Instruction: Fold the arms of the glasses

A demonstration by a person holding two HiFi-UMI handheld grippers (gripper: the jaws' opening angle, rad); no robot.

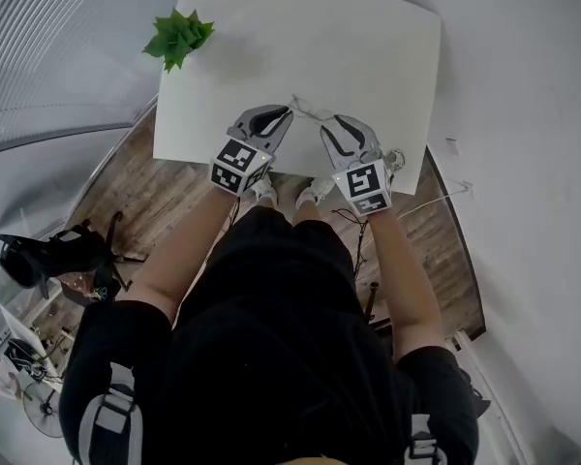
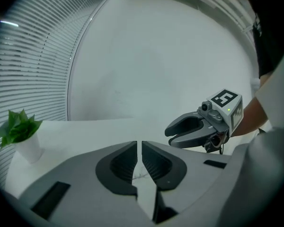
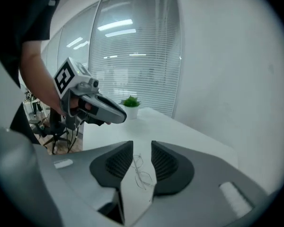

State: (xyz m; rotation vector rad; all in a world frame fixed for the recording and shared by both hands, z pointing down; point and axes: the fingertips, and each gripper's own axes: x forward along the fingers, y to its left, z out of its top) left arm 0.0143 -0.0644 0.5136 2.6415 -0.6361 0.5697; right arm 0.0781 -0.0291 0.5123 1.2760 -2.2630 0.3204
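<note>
Thin wire-rimmed glasses [image 1: 308,112] lie on the white table [image 1: 368,46] near its front edge, between the tips of my two grippers. In the right gripper view the glasses [image 3: 142,171] show through the gap between the jaws, lying on the table below and not touched. My right gripper [image 1: 331,126] [image 3: 142,146] stands open above them. My left gripper [image 1: 277,116] [image 2: 139,144] hangs above the table with its jaws almost together and nothing between them; a bit of wire [image 2: 141,175] shows behind them. Each gripper is visible in the other's view, left gripper [image 3: 120,117], right gripper [image 2: 173,135].
A small green plant in a white pot [image 1: 178,37] [image 2: 20,126] stands at the table's far left corner. White walls and a blinds-covered glass wall [image 3: 132,51] surround the table. A black stand [image 1: 48,255] is on the wooden floor at the left.
</note>
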